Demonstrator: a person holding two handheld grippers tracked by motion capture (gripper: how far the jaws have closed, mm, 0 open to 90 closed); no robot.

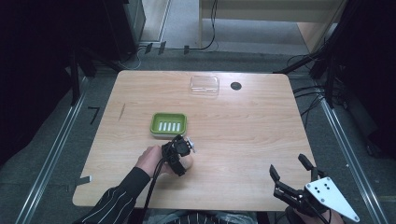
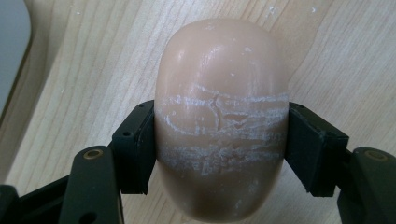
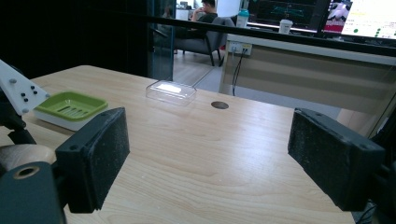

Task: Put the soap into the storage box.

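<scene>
- Left gripper [image 1: 183, 158] was clamped on one bar of soap [image 2: 220, 121], a jaw pressed against each long side; the soap lay flat on the table [image 1: 243, 140].
- Soap was tan, rounded, with whitish scuff bands across its middle where the jaws met it.
- Grip sat near the table's front left, just in front of the green soap dish [image 1: 168, 124]; dish and soap apart, nothing between them.
- One green dish counted, slotted insert inside, resting on a pale base.
- Right gripper [image 1: 293, 170] hovered at the front right corner, jaws spread wide, nothing between them; well apart from the soap.
- One clear plastic lid [image 1: 204, 85] lay near the far edge, with one dark round hole [image 1: 236, 86] in the tabletop just beside it.
- Open wood lay between the soap and the lid.
- Two grippers, one soap, one dish, one lid.
</scene>
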